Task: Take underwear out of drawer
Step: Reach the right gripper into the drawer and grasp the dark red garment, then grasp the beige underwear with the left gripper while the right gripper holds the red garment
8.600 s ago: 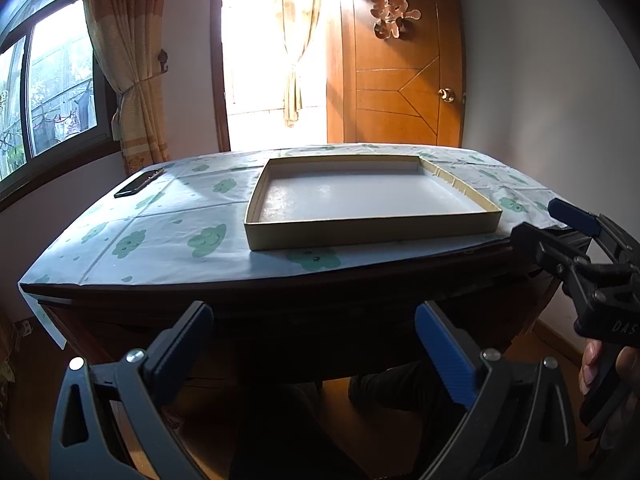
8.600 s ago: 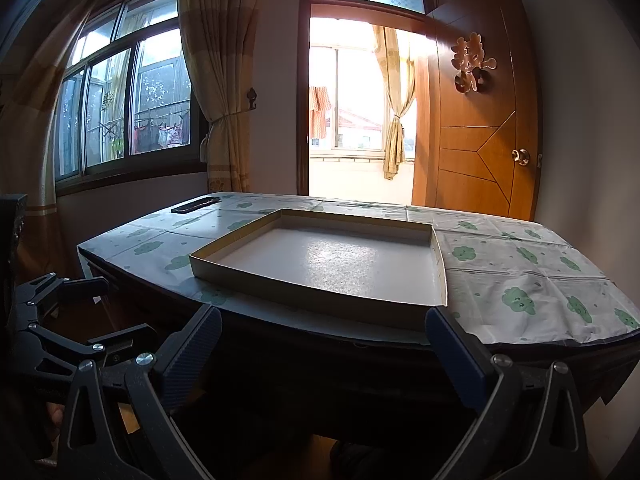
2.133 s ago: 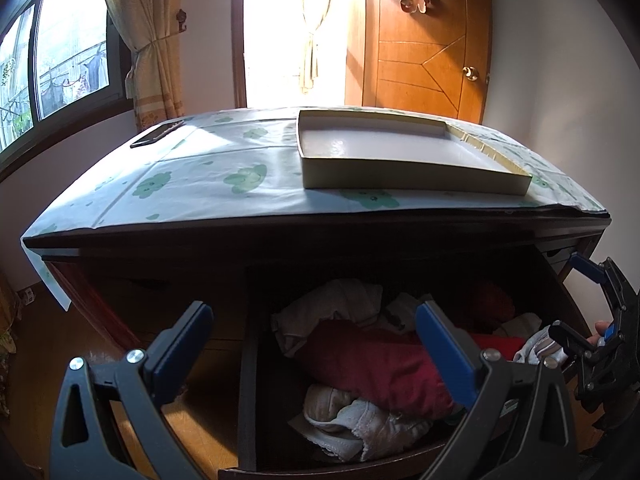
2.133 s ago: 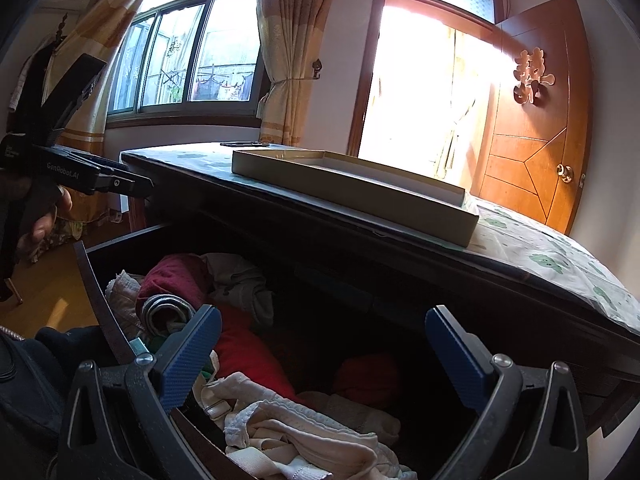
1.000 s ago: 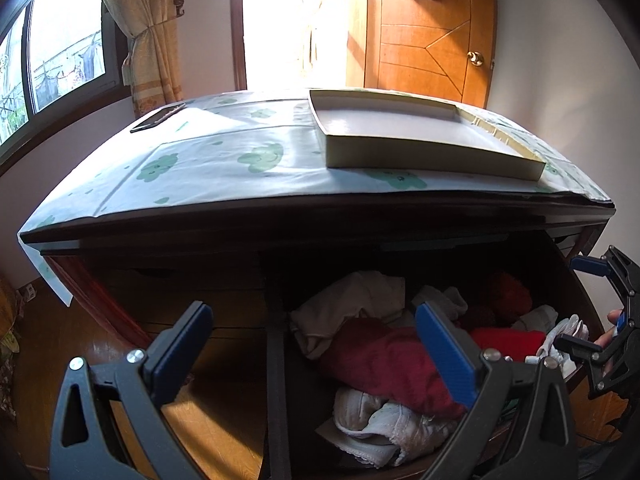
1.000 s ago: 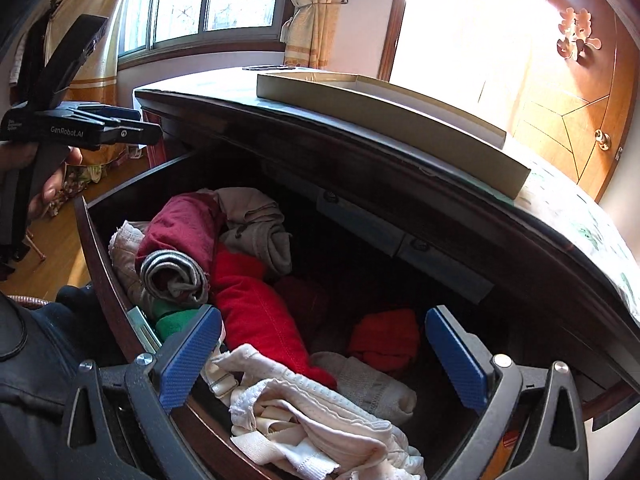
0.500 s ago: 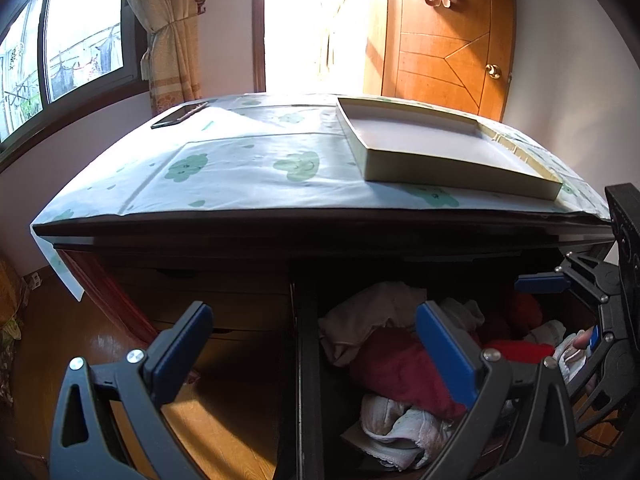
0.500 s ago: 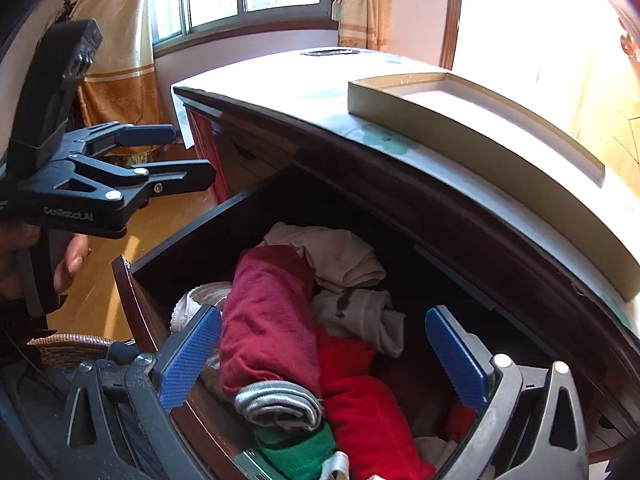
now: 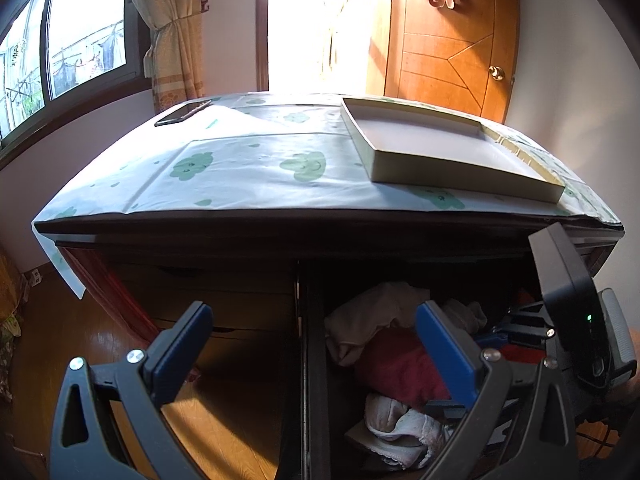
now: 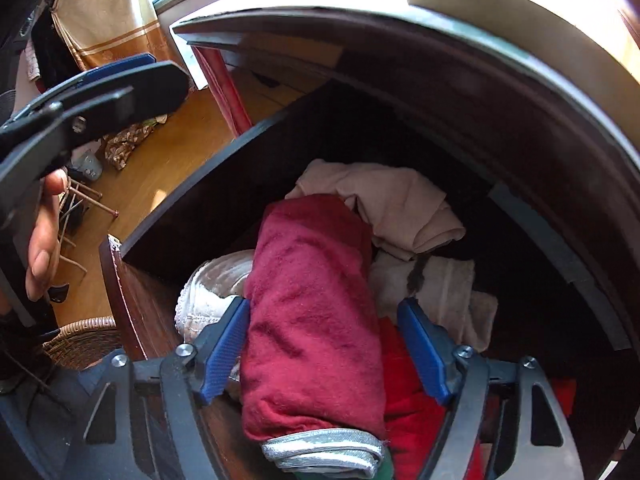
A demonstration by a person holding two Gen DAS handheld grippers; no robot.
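One drawer [image 10: 168,216] stands pulled out under the table [image 9: 248,172], and the right gripper [image 10: 324,348] points steeply down into it with its two blue pads either side of a rolled dark red pair of underwear [image 10: 312,320] with a silver waistband. Its jaws are closing; the left pad lies against the roll's side at about 9 o'clock, while the right pad, at 3 o'clock, sits just beside it with a sliver of brighter red cloth between, so the roll is straddled, not yet pinched. Around the roll I count four more pieces: one beige garment [image 10: 384,204] at 1 o'clock, one white piece with a dark mark [image 10: 436,284] at 3 o'clock, one white ribbed piece [image 10: 212,284] at 9 o'clock, and one bright red piece [image 10: 412,412] at 5 o'clock. The left gripper [image 9: 312,344] hangs outside the drawer front, its two pads spread wide with nothing between them. On the tabletop lie one shallow cardboard tray [image 9: 440,152] at 1 o'clock and one dark phone [image 9: 182,113] at 11 o'clock.
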